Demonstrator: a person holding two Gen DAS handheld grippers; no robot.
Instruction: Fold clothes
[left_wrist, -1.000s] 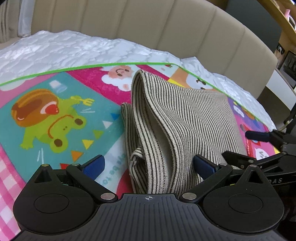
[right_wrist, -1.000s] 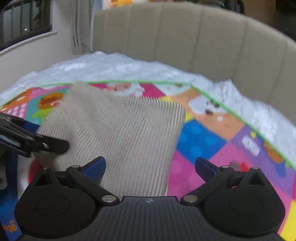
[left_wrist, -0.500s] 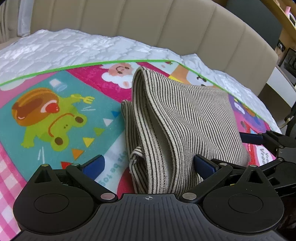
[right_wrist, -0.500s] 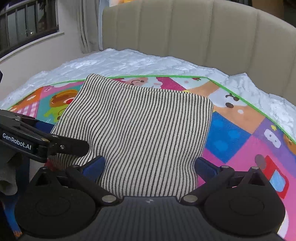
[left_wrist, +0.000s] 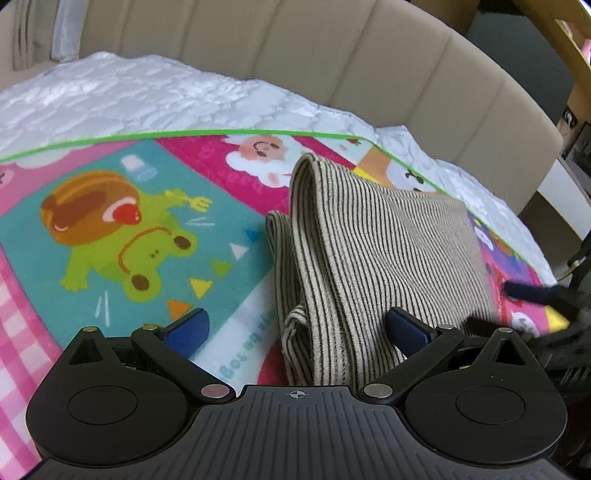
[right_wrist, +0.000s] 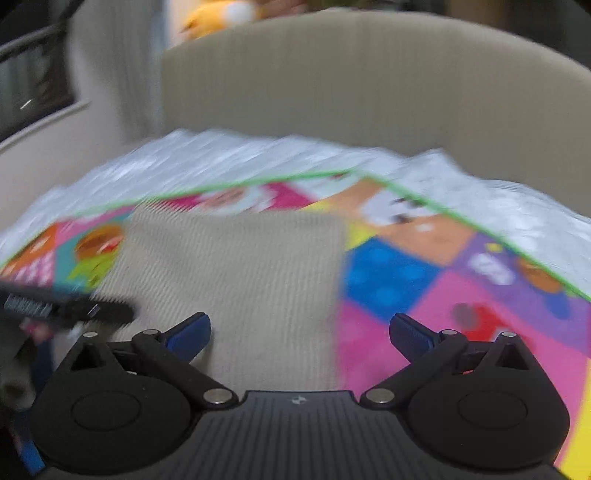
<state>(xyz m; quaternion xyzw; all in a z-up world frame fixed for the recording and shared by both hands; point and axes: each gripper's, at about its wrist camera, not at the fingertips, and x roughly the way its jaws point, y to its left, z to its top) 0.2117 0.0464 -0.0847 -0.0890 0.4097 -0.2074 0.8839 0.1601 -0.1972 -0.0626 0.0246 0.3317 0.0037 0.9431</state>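
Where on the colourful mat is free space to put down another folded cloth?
Free: the frog picture left of the striped garment, and the blue and pink squares to its right. Crowded: the near edge, where both open grippers hover.

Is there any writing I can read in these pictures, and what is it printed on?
Blue letters on the play mat, beside the striped garment: upside down and partly hidden, no word readable.
White label on the left gripper arm, seen in the right wrist view: too blurred to read.
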